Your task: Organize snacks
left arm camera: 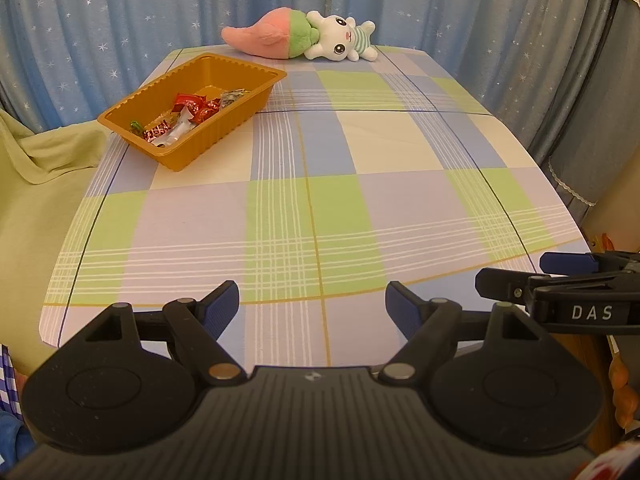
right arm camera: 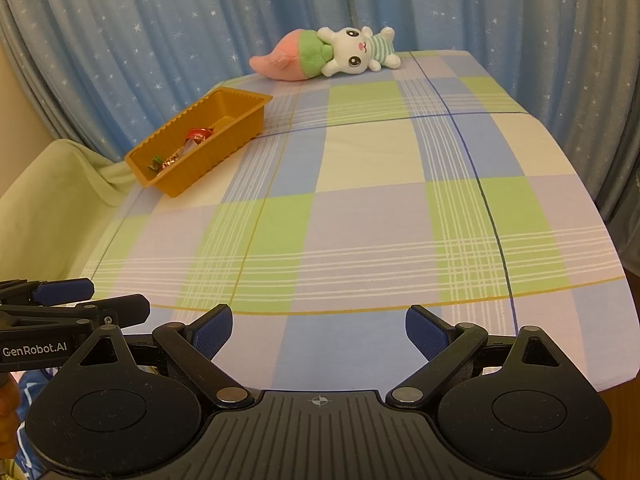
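Both the left gripper (left arm camera: 312,306) and right gripper (right arm camera: 319,330) hang apart and empty over bare checked tabletop (left arm camera: 340,208), ridged plastic tray (left arm camera: 236,120) of foil-wrapped snacks (left arm camera: 188,114) far ahead-left, plush toy (left arm camera: 300,36) beyond.

We note an orange-brown tray (left arm camera: 240,96) holding wrappers (left arm camera: 192,114) in red, silver and green. The tablecloth (left arm camera: 320,208) is checked in lilac, lime, blue and cream, with white line grids. The plush rabbit (left arm camera: 340,42) is white, striped green, against a pink-and-green carrot (left arm camera: 264,38). Blue curtains (left arm camera: 120,20) carry white stars.
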The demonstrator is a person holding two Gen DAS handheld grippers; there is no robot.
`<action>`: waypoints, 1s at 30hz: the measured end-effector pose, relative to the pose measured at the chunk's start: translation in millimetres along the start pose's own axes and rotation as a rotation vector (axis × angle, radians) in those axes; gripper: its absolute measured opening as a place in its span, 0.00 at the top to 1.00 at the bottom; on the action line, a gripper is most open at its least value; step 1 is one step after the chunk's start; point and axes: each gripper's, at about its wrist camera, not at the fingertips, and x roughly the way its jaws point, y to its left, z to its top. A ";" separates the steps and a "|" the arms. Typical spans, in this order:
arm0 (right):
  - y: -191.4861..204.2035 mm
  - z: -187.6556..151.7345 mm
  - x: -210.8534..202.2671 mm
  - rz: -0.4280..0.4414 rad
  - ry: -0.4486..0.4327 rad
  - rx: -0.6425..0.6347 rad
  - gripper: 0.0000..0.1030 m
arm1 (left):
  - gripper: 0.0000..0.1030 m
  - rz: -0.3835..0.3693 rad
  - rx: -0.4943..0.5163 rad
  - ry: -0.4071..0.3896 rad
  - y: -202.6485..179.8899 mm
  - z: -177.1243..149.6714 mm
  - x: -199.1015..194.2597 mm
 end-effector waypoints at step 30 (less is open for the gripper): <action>-4.5 4.6 -5.3 0.019 -0.005 -0.022 0.10 | 0.23 0.023 -0.023 -0.022 -13.5 0.8 -4.1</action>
